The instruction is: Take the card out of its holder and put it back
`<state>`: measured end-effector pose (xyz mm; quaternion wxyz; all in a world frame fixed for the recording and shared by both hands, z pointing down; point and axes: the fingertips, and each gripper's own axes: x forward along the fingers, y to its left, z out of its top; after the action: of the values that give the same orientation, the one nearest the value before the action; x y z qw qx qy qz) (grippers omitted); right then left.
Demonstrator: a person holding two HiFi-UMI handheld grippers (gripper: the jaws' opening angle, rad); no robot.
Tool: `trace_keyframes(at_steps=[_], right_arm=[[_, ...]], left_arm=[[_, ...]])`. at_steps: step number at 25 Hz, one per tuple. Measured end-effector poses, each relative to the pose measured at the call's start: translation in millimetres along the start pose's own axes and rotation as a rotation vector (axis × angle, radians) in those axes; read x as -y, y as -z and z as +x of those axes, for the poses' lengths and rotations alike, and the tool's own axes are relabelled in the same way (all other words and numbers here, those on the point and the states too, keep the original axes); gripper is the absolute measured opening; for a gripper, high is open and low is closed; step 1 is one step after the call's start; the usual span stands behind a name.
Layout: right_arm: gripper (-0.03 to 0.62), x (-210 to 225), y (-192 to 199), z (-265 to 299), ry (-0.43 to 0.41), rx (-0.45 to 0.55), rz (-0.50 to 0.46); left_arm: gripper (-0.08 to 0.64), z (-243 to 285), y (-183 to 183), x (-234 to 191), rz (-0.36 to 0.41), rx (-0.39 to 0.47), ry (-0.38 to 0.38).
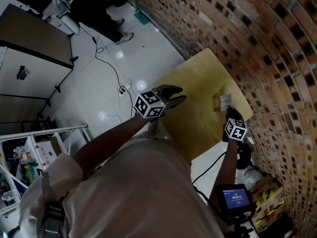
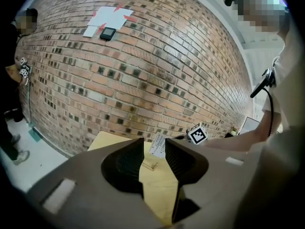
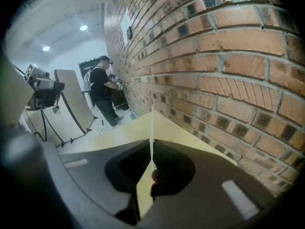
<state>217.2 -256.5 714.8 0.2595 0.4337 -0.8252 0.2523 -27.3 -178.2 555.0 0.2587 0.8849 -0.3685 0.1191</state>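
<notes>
Black ribbed pads of the R gripper (image 3: pixel 152 148) are pinched tight on the card (image 3: pixel 152 128). Its own view shows the card edge-on: a thin white sliver, straight, standing up out of the closed jaws.

L gripper (image 1: pixel 177 94) hangs over the near-left part of the table (image 1: pixel 198 133). Its jaws stand a narrow way apart w/ nothing between them, only bare tabletop showing through the gap.

Step in hand, as I read it: the card is out of its slot and carried by the R gripper, so the put-back half is what's left.

- Card: white, w/ dark print on one face, slightly tilted in the L gripper view. It sits over the far-right part of the table, just beside the holder (image 1: pixel 216 103). Whether it touches the holder, can't tell.
- Holder: small, low, pale piece lying on the yellowish wood. Slot too small to make out.
- Behind both: brick wall (image 1: pixel 277 43).

Next move prob. needs the card's lower edge lined up along the slot, then eased straight down. The card is thin and may flex or skid off the rim if it comes in skewed. The L gripper is free to steady the holder, since it looks light enough to slide.
</notes>
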Motion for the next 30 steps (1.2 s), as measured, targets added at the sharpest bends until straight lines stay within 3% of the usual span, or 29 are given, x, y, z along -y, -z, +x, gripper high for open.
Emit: trace_keyframes(at_steps=[6, 17, 30], right_arm=[[0.014, -6, 9, 17, -0.025, -0.028, -0.006], [0.014, -1, 25, 30, 0.005, -0.065, -0.015], [0.014, 1, 29, 39, 0.022, -0.041, 0.005]], left_arm=[[0.158, -4, 2, 1, -0.007, 0.004, -0.017], [0.158, -16, 8, 0, -0.021, 0.015, -0.047], [0.158, -23, 10, 3, -0.023, 0.012, -0.057]])
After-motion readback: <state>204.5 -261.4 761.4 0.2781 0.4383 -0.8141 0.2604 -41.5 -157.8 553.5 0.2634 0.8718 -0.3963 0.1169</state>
